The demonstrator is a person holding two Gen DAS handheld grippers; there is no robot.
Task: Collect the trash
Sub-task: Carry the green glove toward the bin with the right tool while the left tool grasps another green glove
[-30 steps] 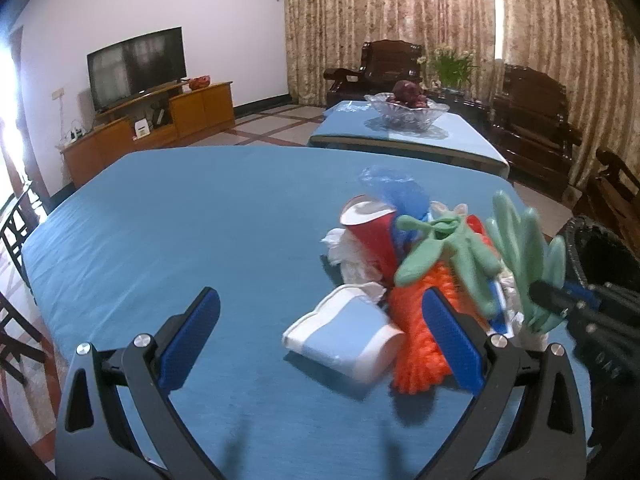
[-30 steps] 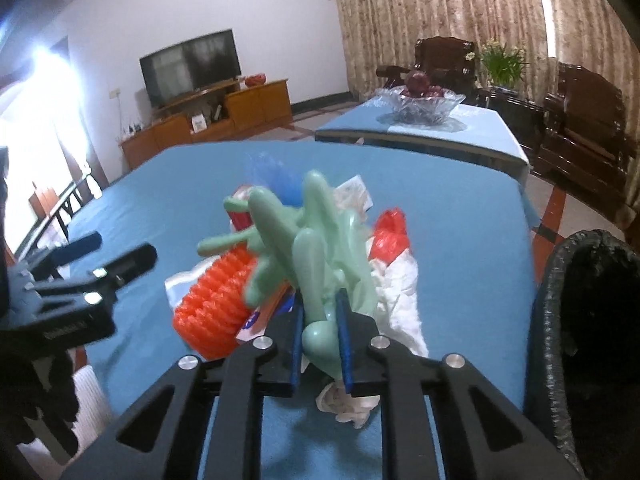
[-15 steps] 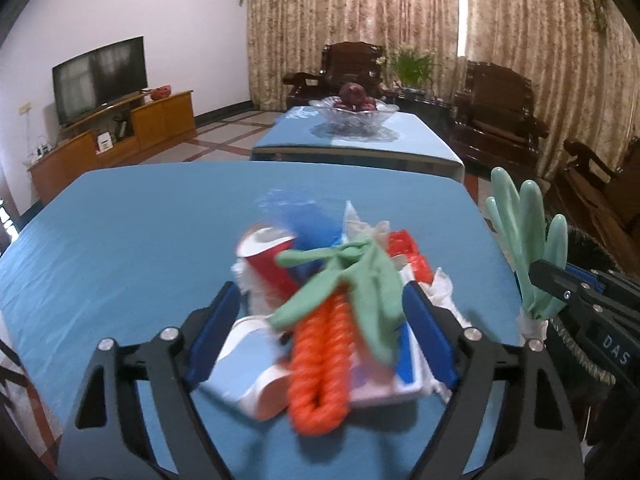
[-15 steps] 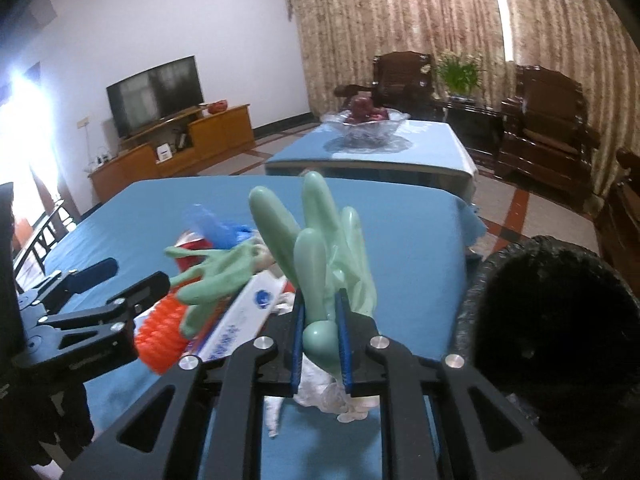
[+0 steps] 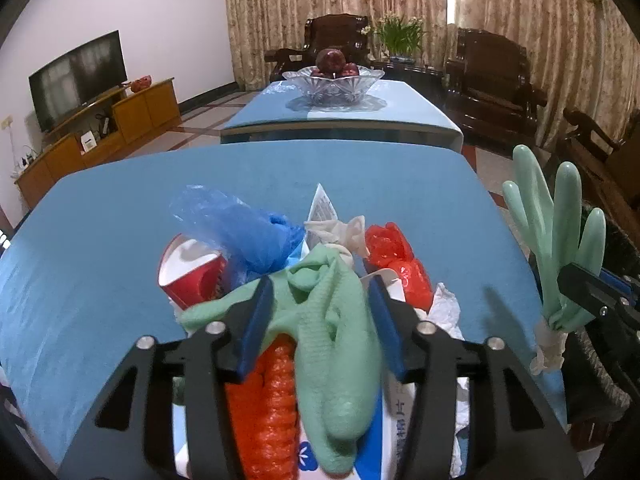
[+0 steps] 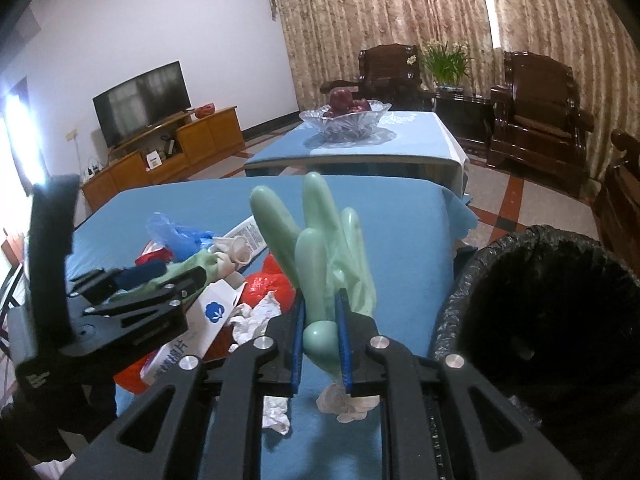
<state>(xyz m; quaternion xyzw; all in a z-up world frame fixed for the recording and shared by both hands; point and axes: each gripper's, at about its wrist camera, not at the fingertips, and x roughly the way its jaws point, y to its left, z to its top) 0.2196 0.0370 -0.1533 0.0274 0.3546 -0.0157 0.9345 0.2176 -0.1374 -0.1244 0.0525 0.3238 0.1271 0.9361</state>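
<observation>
A heap of trash lies on the blue table (image 5: 100,280): a limp green glove (image 5: 332,320), a red cup (image 5: 192,268), a blue plastic bag (image 5: 240,232), orange netting (image 5: 272,400), a red bag (image 5: 396,256) and white tissues (image 5: 444,308). My left gripper (image 5: 320,316) straddles the limp glove, its jaws closing with the glove between the pads. My right gripper (image 6: 320,308) is shut on a puffed pale green rubber glove (image 6: 316,240), held upright beside the black-lined bin (image 6: 452,300). The left gripper (image 6: 176,274) shows at the left of the right wrist view.
A white and blue packet (image 5: 388,420) lies under the glove. Beyond the table stand a second table with a glass fruit bowl (image 5: 332,84), a TV cabinet (image 5: 100,128) on the left and dark wooden armchairs (image 5: 492,80) on the right.
My left gripper has moved right over the heap and its jaws have narrowed around the limp green glove. My right gripper has carried its glove rightward, closer to the bin.
</observation>
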